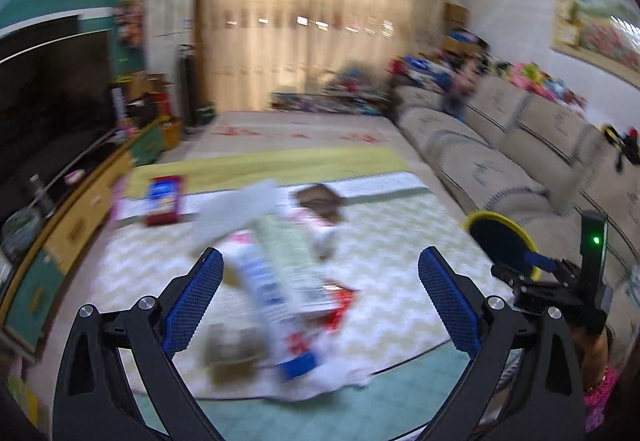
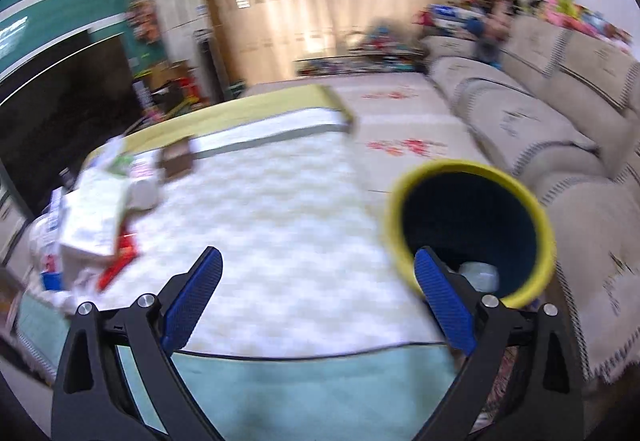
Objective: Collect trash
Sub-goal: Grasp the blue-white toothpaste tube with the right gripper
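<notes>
Home living room: sofa (image 1: 500,157), television (image 1: 44,89), curtains (image 1: 296,21).

Left gripper (image 1: 320,277): black angular frame, two splayed arms with triangular cut-outs, each ending in a blue finger pad (image 1: 194,303) with fine mesh texture — round silver screws at the pivots. Right gripper (image 2: 318,279): identical build and colours. In the left wrist view its black housing carries a lit green indicator (image 1: 596,240). The person's sleeve (image 1: 598,391) — pink, patterned — shows at the near right.
</notes>
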A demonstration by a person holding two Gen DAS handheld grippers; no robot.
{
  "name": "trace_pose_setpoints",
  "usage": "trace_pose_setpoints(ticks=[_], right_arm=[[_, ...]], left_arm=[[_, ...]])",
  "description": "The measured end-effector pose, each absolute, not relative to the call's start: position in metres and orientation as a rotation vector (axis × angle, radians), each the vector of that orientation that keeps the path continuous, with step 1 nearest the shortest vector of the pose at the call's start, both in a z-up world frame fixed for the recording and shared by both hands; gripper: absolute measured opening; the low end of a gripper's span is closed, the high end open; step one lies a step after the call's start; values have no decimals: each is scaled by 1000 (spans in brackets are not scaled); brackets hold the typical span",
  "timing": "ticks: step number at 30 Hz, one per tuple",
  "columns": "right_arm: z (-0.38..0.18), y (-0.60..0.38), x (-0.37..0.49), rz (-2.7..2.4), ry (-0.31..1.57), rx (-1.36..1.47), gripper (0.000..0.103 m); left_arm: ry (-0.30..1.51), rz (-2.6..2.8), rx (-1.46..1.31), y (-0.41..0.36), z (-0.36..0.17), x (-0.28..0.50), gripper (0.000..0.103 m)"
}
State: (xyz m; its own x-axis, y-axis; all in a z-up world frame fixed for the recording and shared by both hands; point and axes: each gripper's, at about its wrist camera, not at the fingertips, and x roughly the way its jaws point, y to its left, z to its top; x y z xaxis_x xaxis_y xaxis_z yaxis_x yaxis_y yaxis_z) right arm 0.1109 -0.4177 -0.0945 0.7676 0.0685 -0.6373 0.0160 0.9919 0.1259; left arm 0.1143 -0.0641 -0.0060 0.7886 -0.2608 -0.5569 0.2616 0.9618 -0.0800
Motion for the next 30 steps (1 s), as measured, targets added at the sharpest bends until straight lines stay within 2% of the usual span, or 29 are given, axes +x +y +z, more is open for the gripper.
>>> trace_pose_setpoints(ticks=[11,13,15,18,23,25,28,30], right_arm=[[-73,-256,120,412,653,8,91],[-75,-237,115,445,661,-17,86],[-80,-223,115,467,688,-39,73],[-90,-207,123,491,742,-55,61],[-105,-192,132,520,816,-34,57],[-109,-191,132,532,842,-26,53],[-115,-188,137,557,878,-7,40],[-116,-187,138,559,885,4,38]], left_arm=[[553,-70,-110,54,-6,95,97],[546,-48,-114,67,-8,92,98],[550,-42,-127,75,-11,90,98],[565,-52,-143,80,-18,90,98],[581,-67,-153,81,-28,91,98],[586,-70,-160,81,-31,94,98],[594,-71,-164,80,-34,95,98],[600,-73,-166,79,-36,96,98]])
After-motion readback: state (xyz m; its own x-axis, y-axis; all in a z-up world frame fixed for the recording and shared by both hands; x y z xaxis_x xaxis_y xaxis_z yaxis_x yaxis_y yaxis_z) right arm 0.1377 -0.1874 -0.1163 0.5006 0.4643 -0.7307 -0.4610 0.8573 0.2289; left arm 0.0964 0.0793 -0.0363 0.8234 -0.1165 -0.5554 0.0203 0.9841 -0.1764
